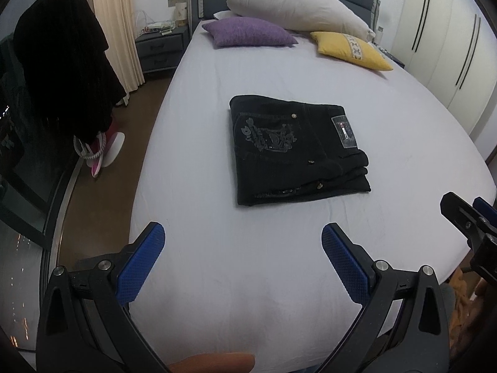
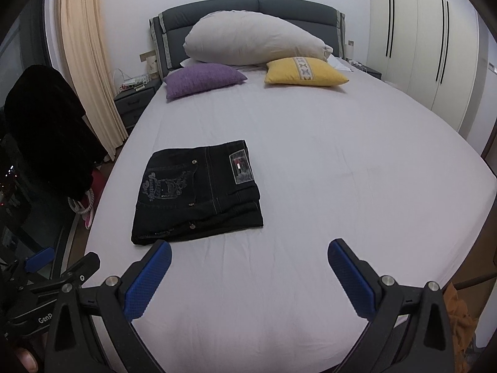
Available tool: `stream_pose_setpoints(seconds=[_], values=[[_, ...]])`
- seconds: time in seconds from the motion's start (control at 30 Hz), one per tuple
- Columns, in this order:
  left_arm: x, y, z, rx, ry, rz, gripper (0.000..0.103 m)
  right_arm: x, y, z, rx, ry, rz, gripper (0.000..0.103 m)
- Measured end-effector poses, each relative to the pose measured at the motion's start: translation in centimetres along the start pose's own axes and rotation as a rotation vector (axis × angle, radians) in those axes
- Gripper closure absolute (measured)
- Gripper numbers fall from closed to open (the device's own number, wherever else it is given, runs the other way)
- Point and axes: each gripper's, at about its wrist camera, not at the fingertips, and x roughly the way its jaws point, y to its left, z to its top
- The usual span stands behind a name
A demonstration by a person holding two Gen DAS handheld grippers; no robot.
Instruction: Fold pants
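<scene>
The pants [image 1: 298,152] are seen folded on the bed [image 1: 248,264]. Both the left claw [image 1: 243,264] and right claw [image 2: 250,276] are held spread, empty. Only the left view shows what is perhaps a fingertip [image 1: 214,362].

We read "GenP", cut off, in pale letters on the left hand-held gripper [image 2: 46,318], ornate grey lettering on the folded black pants [image 2: 198,191] pocket ending "Day", the rest illegible

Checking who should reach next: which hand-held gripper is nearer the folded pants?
Left. The pants lie straight ahead of the left hand-held gripper; the right hand-held gripper sits off to their right.
</scene>
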Motion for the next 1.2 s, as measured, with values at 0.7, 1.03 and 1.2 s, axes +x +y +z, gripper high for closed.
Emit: stream_pose_setpoints(seconds=[0.7,1.03,1.2], values=[[0.8,-0.2,-0.6,-0.011,0.016,0.005,0.0,0.4,0.3,-0.2,-0.013,0.017,0.009,0.0],[0.9,-0.4,-0.8,-0.015,0.018,0.008,0.0,0.4,0.5,-0.5,-0.012,0.021,0.008,0.0],[0.9,-0.4,-0.9,-0.015,0.02,0.009,0.0,0.6,0.8,-1.2,-0.013,0.023,0.007,0.0]])
